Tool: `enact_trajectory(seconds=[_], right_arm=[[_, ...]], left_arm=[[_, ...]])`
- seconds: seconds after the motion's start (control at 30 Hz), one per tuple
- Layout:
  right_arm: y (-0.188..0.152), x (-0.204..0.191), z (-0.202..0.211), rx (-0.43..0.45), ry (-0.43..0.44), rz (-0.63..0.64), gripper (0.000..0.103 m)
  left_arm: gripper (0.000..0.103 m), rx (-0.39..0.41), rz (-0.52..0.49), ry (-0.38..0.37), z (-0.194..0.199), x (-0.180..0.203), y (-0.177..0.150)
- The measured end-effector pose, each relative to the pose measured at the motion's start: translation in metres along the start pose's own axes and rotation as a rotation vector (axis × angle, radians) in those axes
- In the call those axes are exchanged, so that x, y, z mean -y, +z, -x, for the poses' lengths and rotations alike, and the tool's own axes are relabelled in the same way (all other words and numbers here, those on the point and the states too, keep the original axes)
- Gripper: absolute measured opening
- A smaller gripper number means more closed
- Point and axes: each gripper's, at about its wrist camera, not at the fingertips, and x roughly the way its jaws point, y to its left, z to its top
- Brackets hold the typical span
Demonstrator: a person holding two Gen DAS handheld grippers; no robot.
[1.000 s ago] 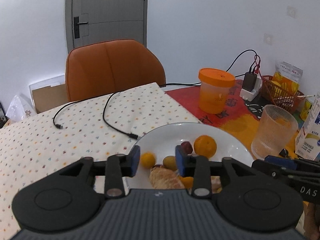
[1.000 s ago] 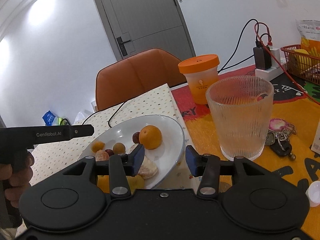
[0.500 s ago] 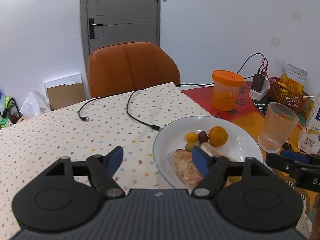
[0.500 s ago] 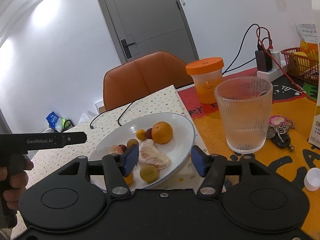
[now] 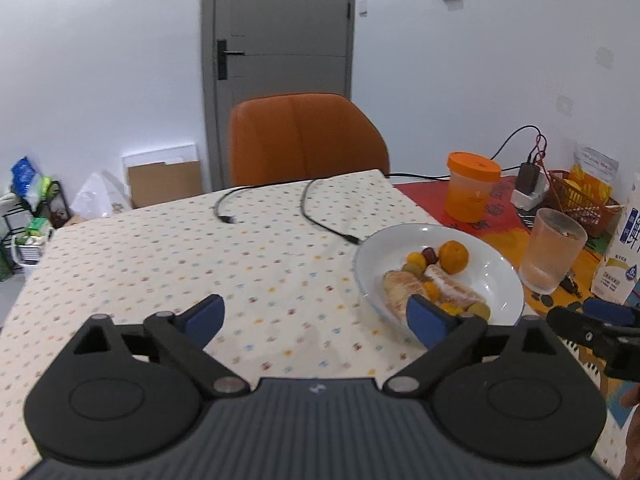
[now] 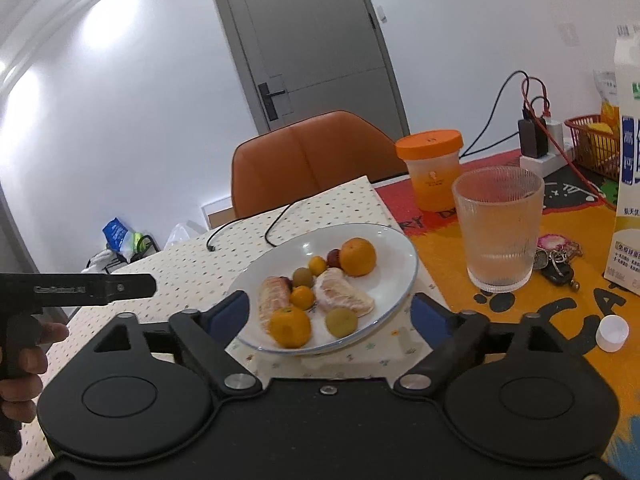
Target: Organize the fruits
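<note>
A white plate (image 6: 396, 252) (image 5: 492, 276) holds the fruit: a large orange (image 6: 357, 256) (image 5: 453, 256), peeled citrus segments (image 6: 344, 296) (image 5: 400, 292), small oranges (image 6: 290, 326), green fruits (image 6: 341, 322) and a dark red one (image 6: 333, 257). My left gripper (image 5: 316, 318) is open and empty, above the dotted tablecloth to the left of the plate. My right gripper (image 6: 330, 314) is open and empty, just in front of the plate's near edge.
A ribbed glass (image 6: 498, 228) (image 5: 554, 250), an orange-lidded jar (image 6: 434, 170) (image 5: 472, 186), a milk carton (image 6: 628, 168), keys (image 6: 556, 256) and a white cap (image 6: 612, 332) stand right of the plate. Black cables (image 5: 320, 216) lie on the cloth. An orange chair (image 5: 306, 138) is behind the table.
Both grippers have pulled back from the plate and opened wide. The left one has also moved left and higher, off the fruit it was over.
</note>
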Motion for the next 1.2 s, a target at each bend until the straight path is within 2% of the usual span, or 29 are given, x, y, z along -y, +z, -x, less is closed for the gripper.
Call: enact_trajectory(seconds=[0.23,0.5,0.67,0.9,1.2], right_arm=[[-0.002,-0.033,0.019,0.003,0.031,0.068,0.103],[0.0,-0.065,0.035,-0.023,0.086,0.106,0.103],[-0.001,-0.08,0.041,-0.038,0.105,0.134,0.103],[-0.004,-0.096,0.043,-0.078,0.062,0.134,0.103],[-0.015,-0.121,0.053,-0.091,0.064,0.158,0.103]], left_arm=[[0.1,0.012,0.044,0.063,0.04,-0.025,-0.011],[0.102,0.033,0.079,0.113,0.083,-0.047,-0.024],[0.102,0.038,0.08,0.11,0.097,-0.058,-0.031],[0.102,0.042,0.101,0.105,0.113,-0.078,-0.046],[0.103,0.055,0.159,0.141,0.133,-0.099,-0.068]])
